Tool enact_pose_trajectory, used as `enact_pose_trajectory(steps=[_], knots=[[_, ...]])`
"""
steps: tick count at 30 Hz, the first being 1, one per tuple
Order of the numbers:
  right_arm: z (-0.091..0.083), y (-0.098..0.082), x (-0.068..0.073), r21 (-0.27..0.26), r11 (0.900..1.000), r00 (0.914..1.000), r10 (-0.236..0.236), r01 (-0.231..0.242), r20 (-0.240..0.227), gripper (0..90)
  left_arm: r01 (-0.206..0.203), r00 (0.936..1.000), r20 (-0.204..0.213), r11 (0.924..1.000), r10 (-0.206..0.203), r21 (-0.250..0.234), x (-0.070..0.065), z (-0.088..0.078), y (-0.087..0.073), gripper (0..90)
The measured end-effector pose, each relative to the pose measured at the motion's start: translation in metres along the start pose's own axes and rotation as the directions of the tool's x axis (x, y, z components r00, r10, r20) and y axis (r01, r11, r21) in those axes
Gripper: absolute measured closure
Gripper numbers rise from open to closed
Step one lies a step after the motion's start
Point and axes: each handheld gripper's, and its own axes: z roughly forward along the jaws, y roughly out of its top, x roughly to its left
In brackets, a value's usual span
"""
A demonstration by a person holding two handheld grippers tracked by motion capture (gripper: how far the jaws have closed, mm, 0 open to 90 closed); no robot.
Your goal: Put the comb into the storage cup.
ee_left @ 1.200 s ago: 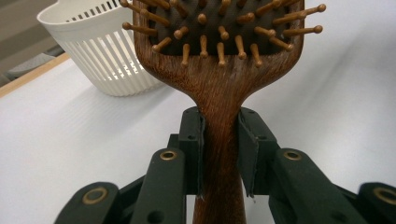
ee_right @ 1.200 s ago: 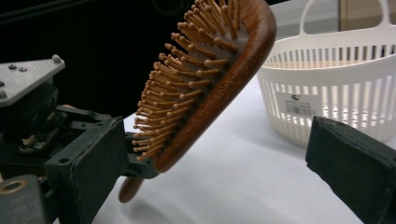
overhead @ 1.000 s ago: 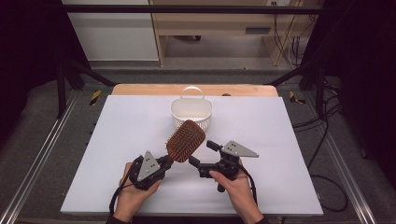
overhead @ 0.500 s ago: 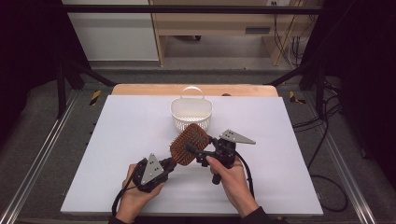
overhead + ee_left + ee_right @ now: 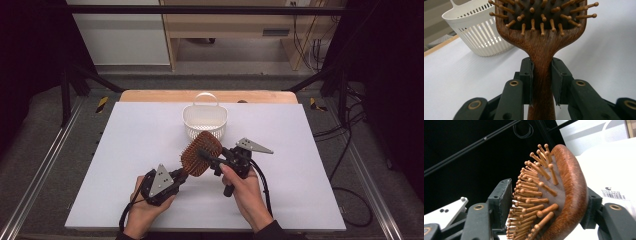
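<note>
A wooden hairbrush (image 5: 196,161) with wooden bristles is held up over the white table (image 5: 125,150). My left gripper (image 5: 180,175) is shut on its handle (image 5: 541,75), both pads pressed on the wood. My right gripper (image 5: 206,156) reaches in from the right and straddles the brush head (image 5: 571,190). One jaw stands at the bristle tips, the other against the rounded back. Its jaws have just been closing on the head, and I see no firm squeeze on the bristles.
A white slatted basket (image 5: 205,120) with a loop handle stands on the table just behind the brush, also in the left gripper view (image 5: 474,30). Black frame bars and cables lie beyond the table's edges.
My right gripper has moved left from beside the brush onto its head, and its jaws have narrowed around it. The left gripper and the brush have stayed put.
</note>
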Motion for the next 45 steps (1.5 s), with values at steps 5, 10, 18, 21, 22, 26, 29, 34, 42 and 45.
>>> enact_pose_trajectory(steps=[5,10,18,21,22,26,29,34,42,45], knots=[[0.004,0.002,0.000,0.009,0.999,0.9994,0.033,-0.033,-0.007,47.2,0.017,0.9998,-0.011,0.9998,-0.017,0.008,0.001,0.001,-0.003,72.3],[0.007,0.005,0.005,0.004,0.999,0.9989,0.046,-0.046,-0.005,50.5,0.044,0.9989,-0.014,0.9990,-0.044,-0.006,0.003,0.000,-0.003,72.3],[0.012,0.011,0.011,-0.006,0.999,0.9991,0.043,-0.043,-0.006,52.6,0.079,0.9966,-0.019,0.9962,-0.080,-0.036,0.004,-0.001,-0.002,71.9],[0.013,0.012,0.011,-0.007,0.999,0.9987,0.050,-0.050,-0.008,52.6,0.097,0.9952,-0.012,0.9946,-0.098,-0.037,0.005,-0.001,-0.003,71.8],[0.014,0.012,0.011,-0.004,0.998,0.9984,0.057,-0.057,-0.005,52.6,0.097,0.9952,-0.010,0.9948,-0.097,-0.033,0.005,-0.001,-0.003,71.9],[0.014,0.013,0.013,0.004,0.999,0.9989,0.047,-0.047,0.003,52.6,0.108,0.9941,-0.007,0.9936,-0.108,-0.034,0.004,-0.001,-0.003,71.9],[0.014,0.014,0.014,0.007,0.999,0.9991,0.043,-0.043,0.004,52.6,0.111,0.9938,-0.008,0.9932,-0.111,-0.037,0.004,-0.001,-0.002,71.8],[0.013,0.015,0.015,0.002,0.999,0.9990,0.044,-0.044,0.002,52.6,0.126,0.9919,-0.009,0.9909,-0.127,-0.047,0.004,-0.002,-0.001,71.0],[0.015,0.021,0.017,-0.009,0.999,0.9993,0.038,-0.038,-0.002,52.5,0.187,0.9818,-0.020,0.9801,-0.189,-0.066,0.008,-0.004,-0.003,64.7],[0.014,0.025,0.016,-0.021,0.999,0.9994,0.035,-0.035,0.002,52.4,0.188,0.9811,-0.030,0.9791,-0.191,-0.076,0.007,-0.005,-0.002,56.4]])
